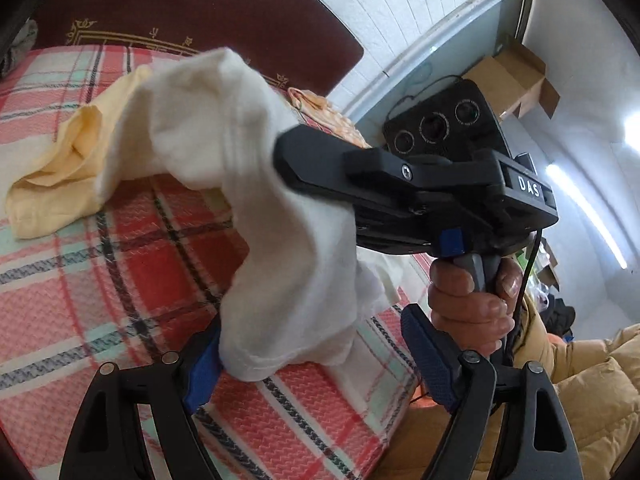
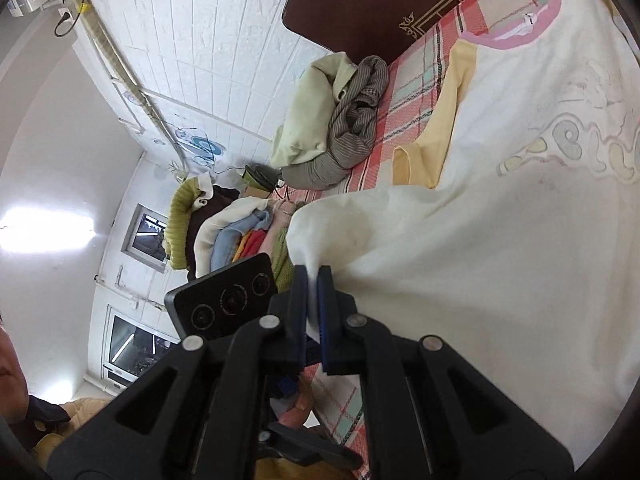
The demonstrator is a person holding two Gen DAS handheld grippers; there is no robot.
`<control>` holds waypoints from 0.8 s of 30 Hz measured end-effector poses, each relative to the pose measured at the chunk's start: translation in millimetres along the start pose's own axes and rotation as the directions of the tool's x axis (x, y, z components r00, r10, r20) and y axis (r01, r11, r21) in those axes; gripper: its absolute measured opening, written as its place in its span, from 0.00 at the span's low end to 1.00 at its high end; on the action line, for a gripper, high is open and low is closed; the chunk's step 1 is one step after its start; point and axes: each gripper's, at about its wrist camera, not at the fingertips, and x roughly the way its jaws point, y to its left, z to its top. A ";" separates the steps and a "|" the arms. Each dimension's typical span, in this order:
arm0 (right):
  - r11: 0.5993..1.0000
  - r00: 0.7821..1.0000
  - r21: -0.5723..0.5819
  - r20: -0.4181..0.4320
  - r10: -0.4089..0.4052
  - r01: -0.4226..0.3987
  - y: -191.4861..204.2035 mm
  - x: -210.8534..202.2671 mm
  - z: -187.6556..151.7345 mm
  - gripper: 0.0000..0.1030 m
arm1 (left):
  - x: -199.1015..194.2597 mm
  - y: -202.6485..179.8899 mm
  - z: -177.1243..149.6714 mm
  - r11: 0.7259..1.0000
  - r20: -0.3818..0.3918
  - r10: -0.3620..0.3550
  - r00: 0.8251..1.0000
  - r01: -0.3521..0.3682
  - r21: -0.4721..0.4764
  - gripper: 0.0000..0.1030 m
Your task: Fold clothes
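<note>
Cotton T-shirt, cream-white with yellow sleeves and pink neck trim, found spread front-up on plaid bedcover, collar toward dark headboard. Noted right gripper with jaws closed on a pinch of the hem, that corner lifted clear of bedcover and drawn toward headboard. Noted left gripper with jaws standing wide apart; white cloth draped just before left blue pad, contact not determinable, nothing clamped. Seen from left wrist: raised cloth hanging in a fold beneath right gripper, yellow sleeve lying flat on bedcover between fold and headboard.

Assessed as early stage. Garment laid out and one corner taken up; no finished fold visible, sleeves not turned in, body not halved. Remaining, by judgement: carry hem toward collar, secure second corner with left gripper, fold sleeves, square off.

Also recorded: bundle of unfolded garments beside headboard, stack of mixed clothes off bedcover edge, apparently awaiting attention. Risk noted: single-corner grip likely to skew the fold
</note>
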 end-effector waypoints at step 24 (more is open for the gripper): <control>0.921 0.932 -0.260 -0.144 -0.334 0.290 -0.7 13.7 -35.0 0.60 | -77.9 -0.4 -27.3 0.976 0.060 0.217 0.974 -0.215 -0.027 0.80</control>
